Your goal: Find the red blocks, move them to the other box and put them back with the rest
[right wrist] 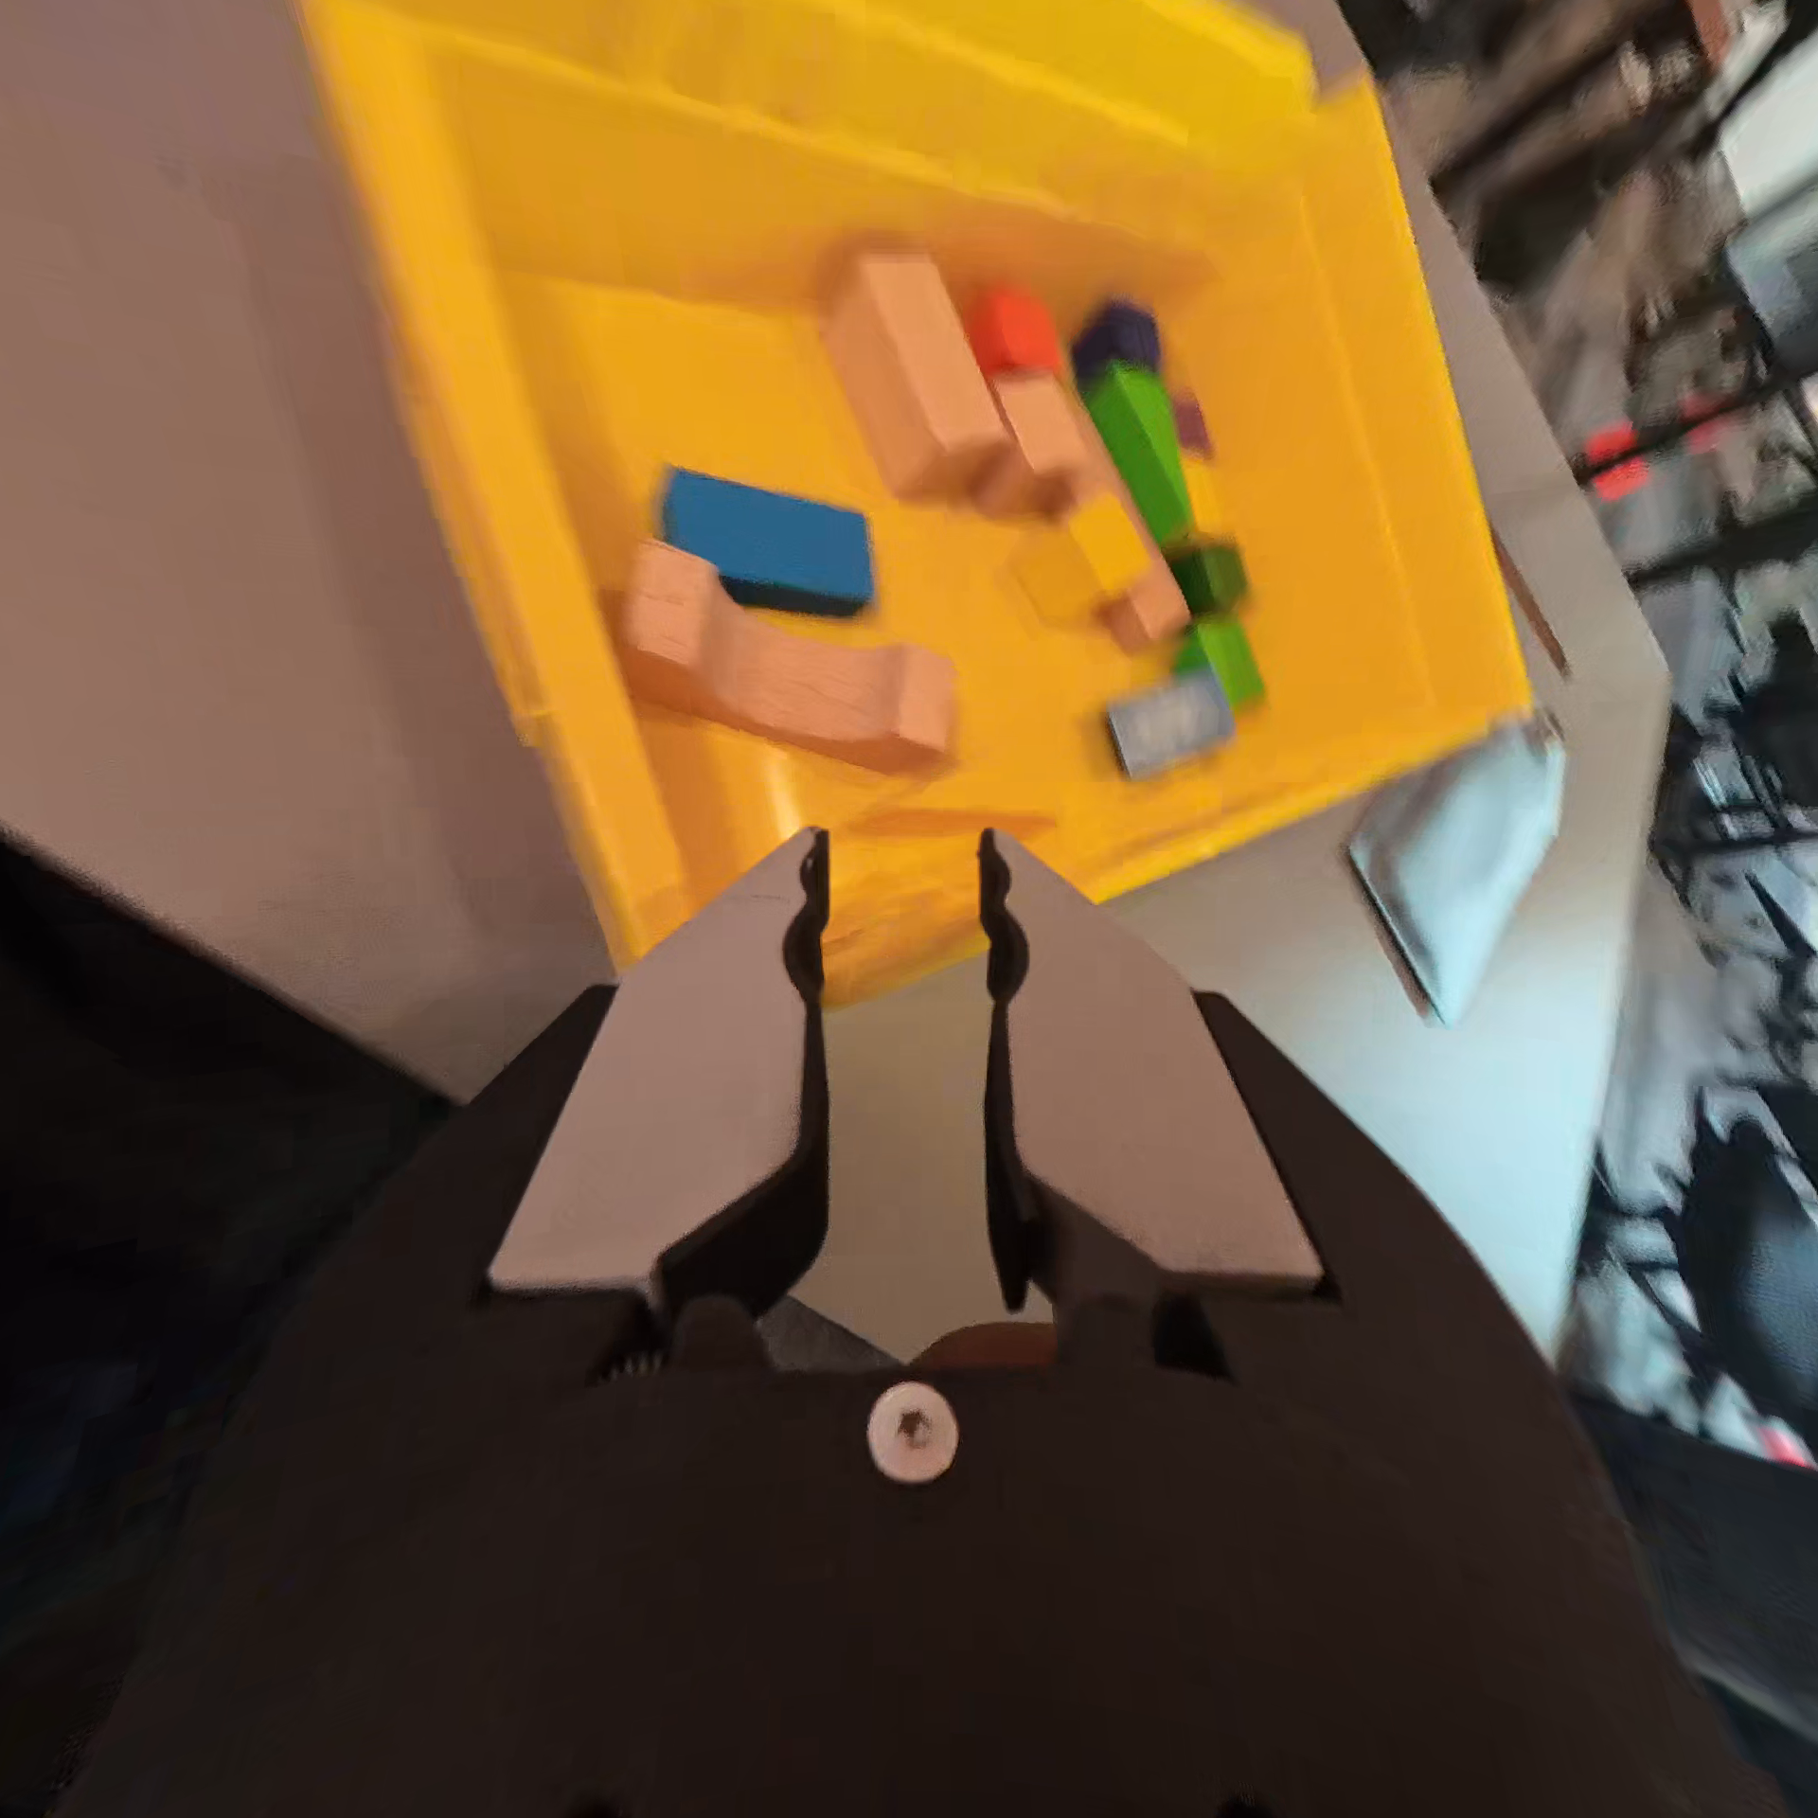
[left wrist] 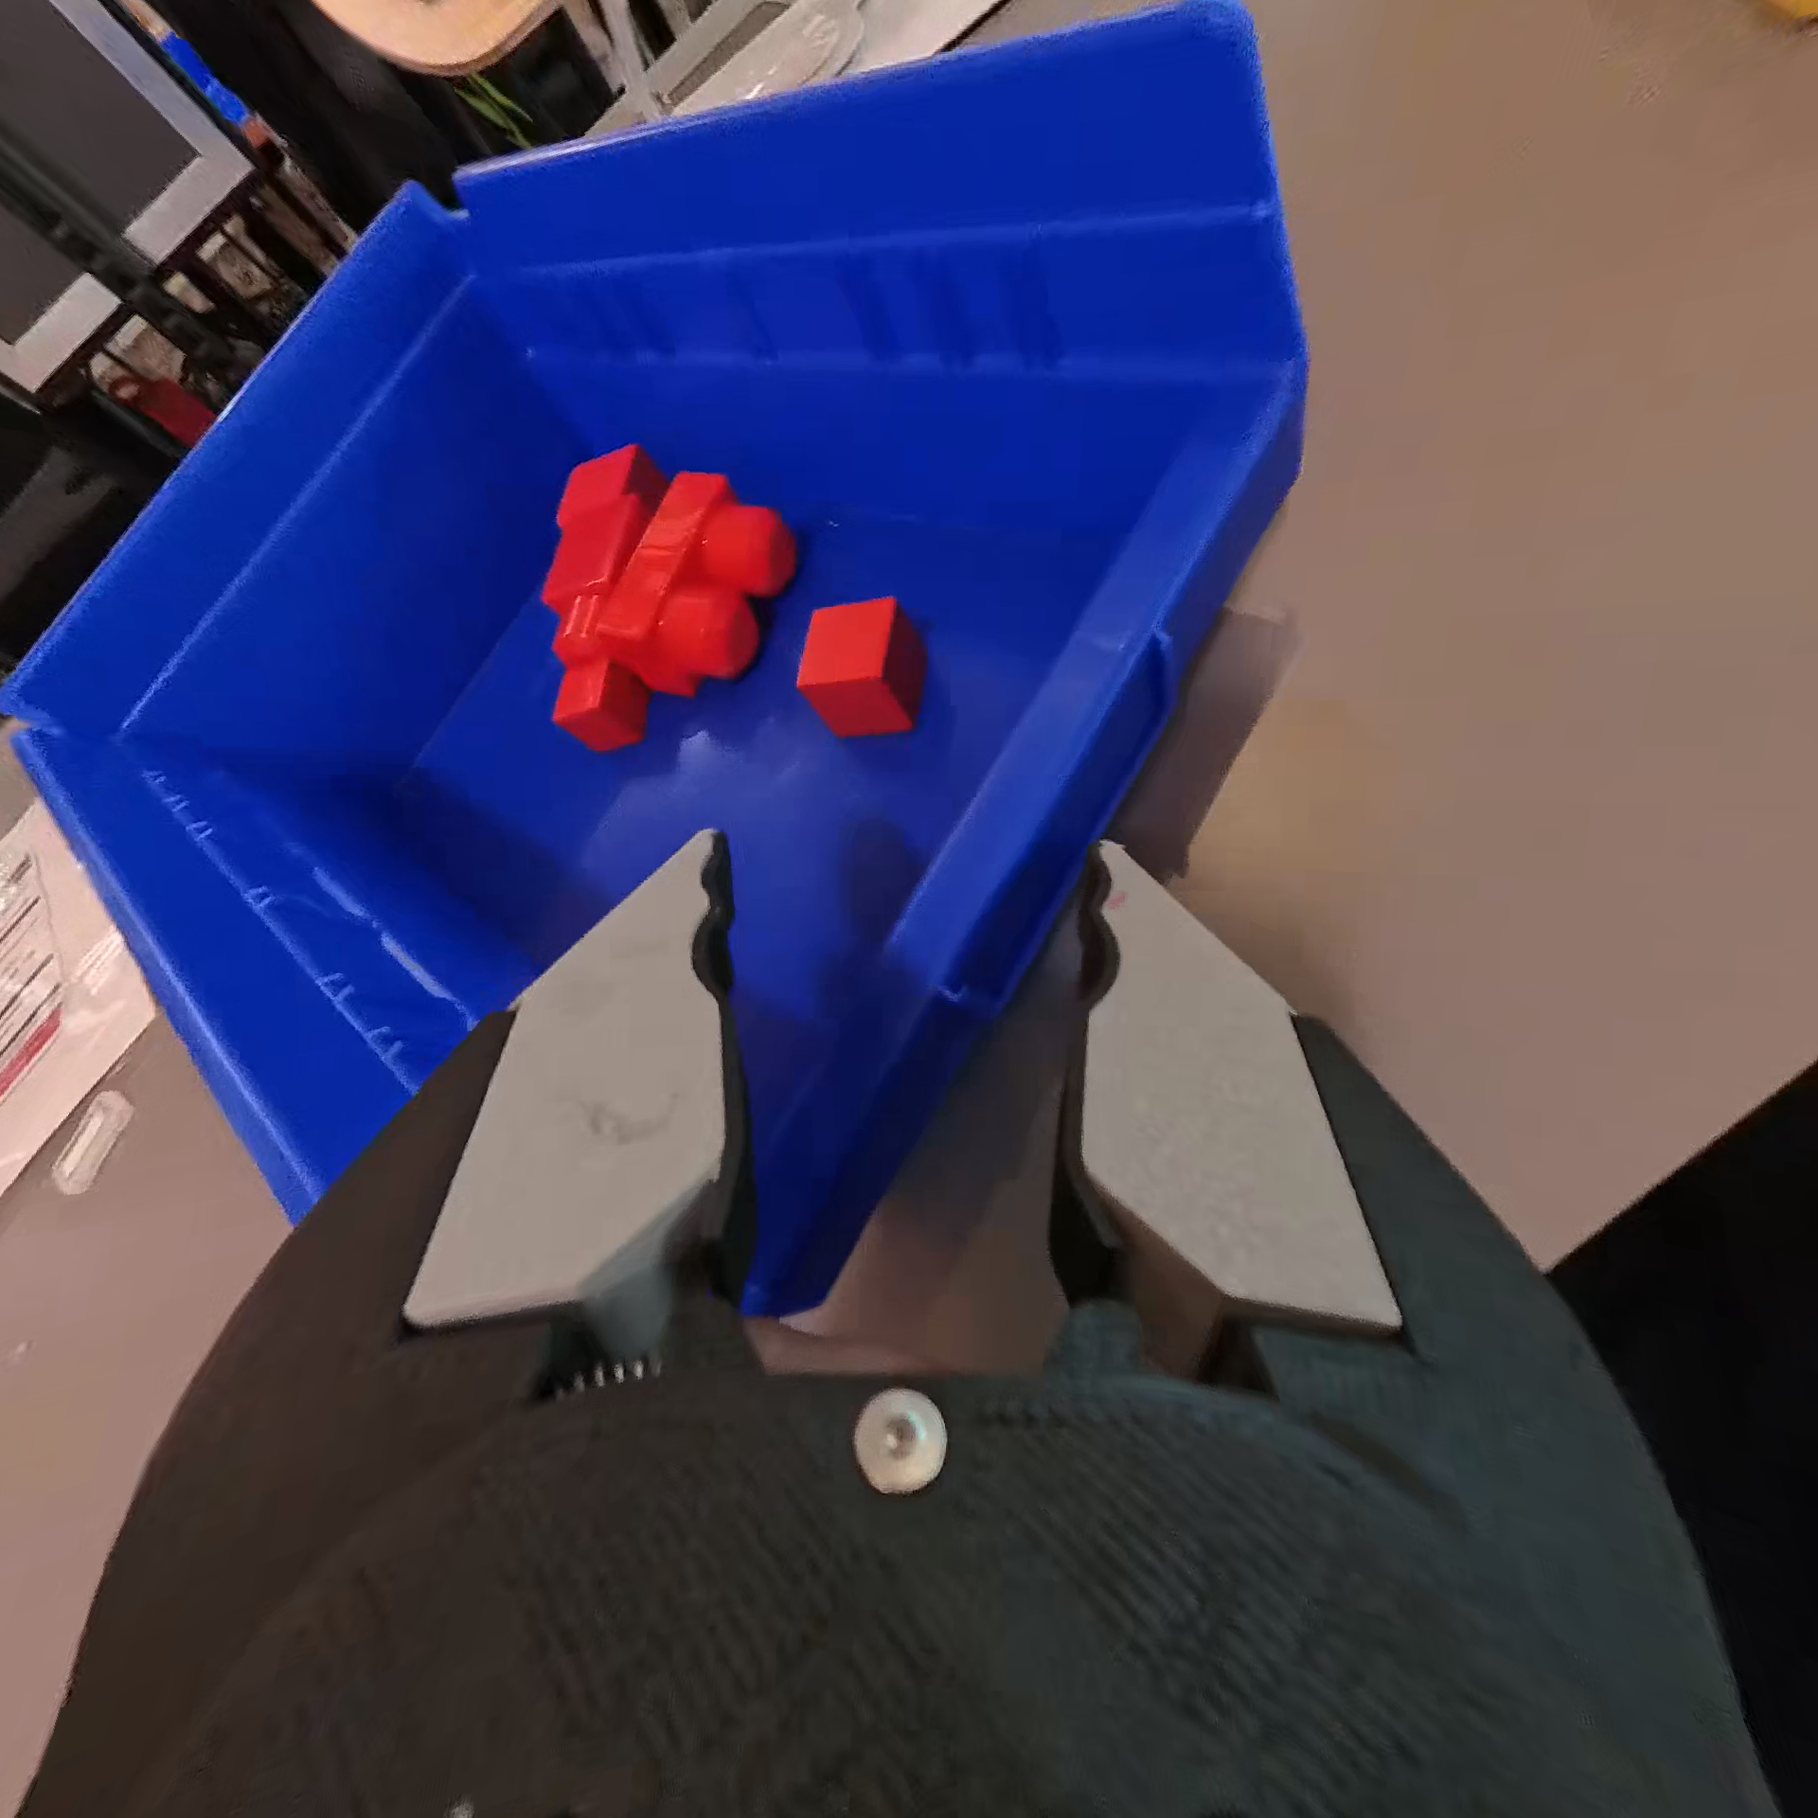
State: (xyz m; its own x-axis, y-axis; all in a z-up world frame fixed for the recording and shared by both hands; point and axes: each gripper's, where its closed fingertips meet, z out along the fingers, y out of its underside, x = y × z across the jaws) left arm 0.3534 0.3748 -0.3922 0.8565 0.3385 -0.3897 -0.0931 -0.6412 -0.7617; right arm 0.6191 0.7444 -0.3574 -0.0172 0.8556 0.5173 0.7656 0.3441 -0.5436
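Two grippers are both released and carry nothing: the left gripper stands wide over the blue box, the right gripper stands with a narrower gap above the near edge of the yellow box. Most red blocks lie in the blue box, as a red pile with one red cube just beside it at 3 o'clock; one orange-red block rests in the yellow box, squeezed between a long wooden block and a green block. I judge this one risky: tight neighbours may be pushed or lifted together. The left gripper's right finger is outside the blue wall at 3 o'clock, so going down may strike the rim. Free floor in the blue box lies at 6 o'clock from the pile. The bench around it gives room.
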